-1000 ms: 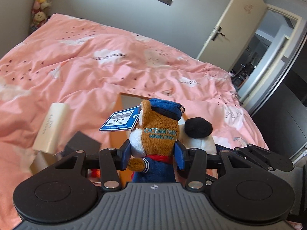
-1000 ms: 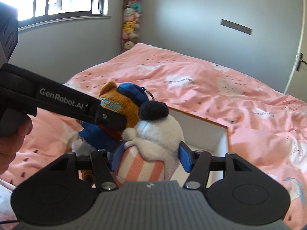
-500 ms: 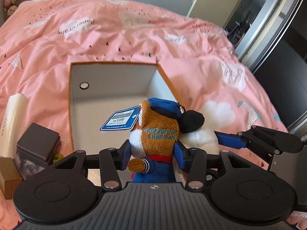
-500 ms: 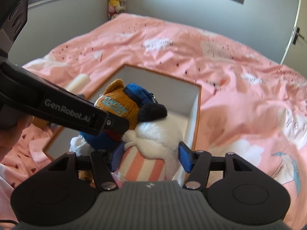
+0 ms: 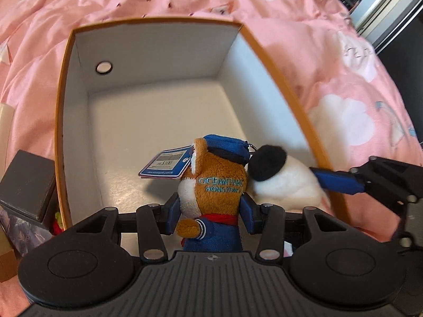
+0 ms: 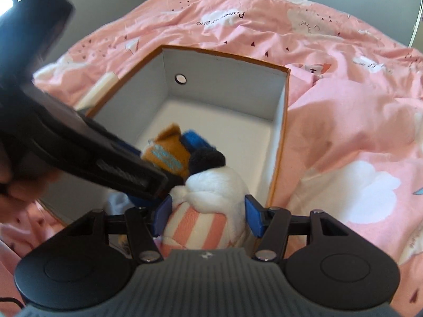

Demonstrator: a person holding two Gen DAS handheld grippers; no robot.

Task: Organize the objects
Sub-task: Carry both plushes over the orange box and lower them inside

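Plush toys, two: one brown bear plush (image 5: 215, 185) in a blue cap and blue outfit, paper tag (image 5: 165, 168) hanging at its head, and one white plush (image 6: 214, 185) with a black pompom on top and a pink-striped lower half. Grippers, two: left gripper (image 5: 211, 208) pinches the bear plush at its body between both blue pads; right gripper (image 6: 208, 215) is clamped on the white plush, pads pressing both its sides. Both toys touch each other side by side, held above the near end of the box.

Boxes, one: open cardboard box (image 5: 269, 58), orange rim, white inside, one round hole in the far wall, sitting on the pink duvet (image 5: 357, 84). Floor of the box is bare where it shows; part is hidden behind the toys.

Left of the box: one black cube (image 5: 26, 185), one cream tube (image 6: 101, 85); other small items there too cropped to tell.
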